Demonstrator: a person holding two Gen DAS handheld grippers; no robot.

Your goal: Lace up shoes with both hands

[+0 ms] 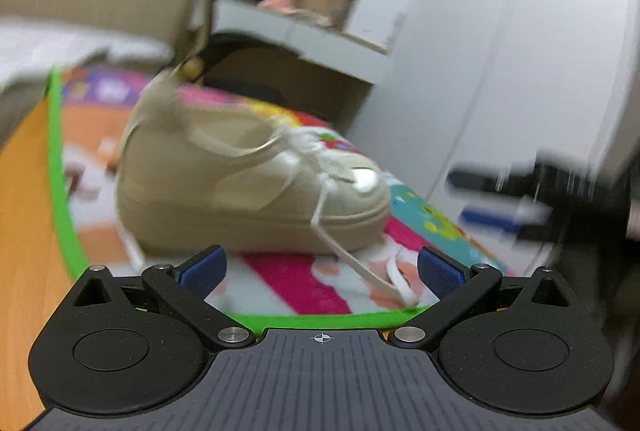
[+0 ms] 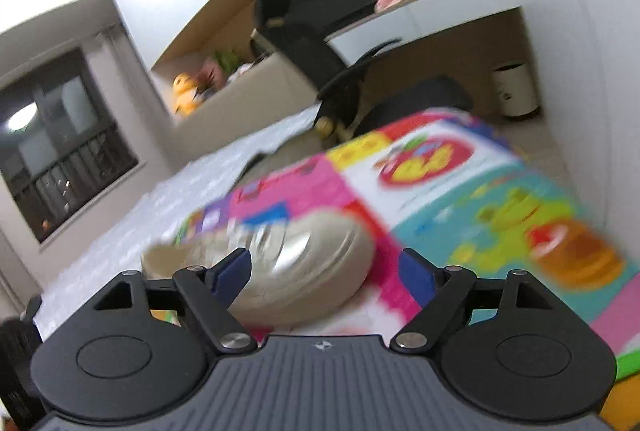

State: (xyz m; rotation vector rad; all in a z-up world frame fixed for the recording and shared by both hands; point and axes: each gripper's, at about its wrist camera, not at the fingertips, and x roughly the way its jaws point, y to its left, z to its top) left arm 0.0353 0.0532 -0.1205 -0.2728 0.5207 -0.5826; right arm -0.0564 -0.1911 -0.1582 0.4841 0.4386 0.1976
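A beige sneaker (image 1: 240, 187) stands side-on on a colourful play mat (image 1: 288, 283), toe to the right. Its white lace (image 1: 344, 251) hangs from the eyelets down over the sole and trails onto the mat. My left gripper (image 1: 320, 271) is open just in front of the shoe, with the loose lace end lying near its right pad and nothing held. In the right wrist view the same sneaker (image 2: 304, 263) appears blurred, toe forward, just beyond my right gripper (image 2: 328, 275), which is open with nothing between its blue pads. My right gripper also shows as a dark blur (image 1: 520, 199) at the right.
The mat has a green border (image 1: 60, 191) and lies on an orange wooden surface (image 1: 24, 231). Behind stand a cardboard box (image 1: 100, 3), shelves with toys, a black chair (image 2: 360, 83) and a white bin (image 2: 516, 91). A white wall (image 1: 500, 51) rises at the right.
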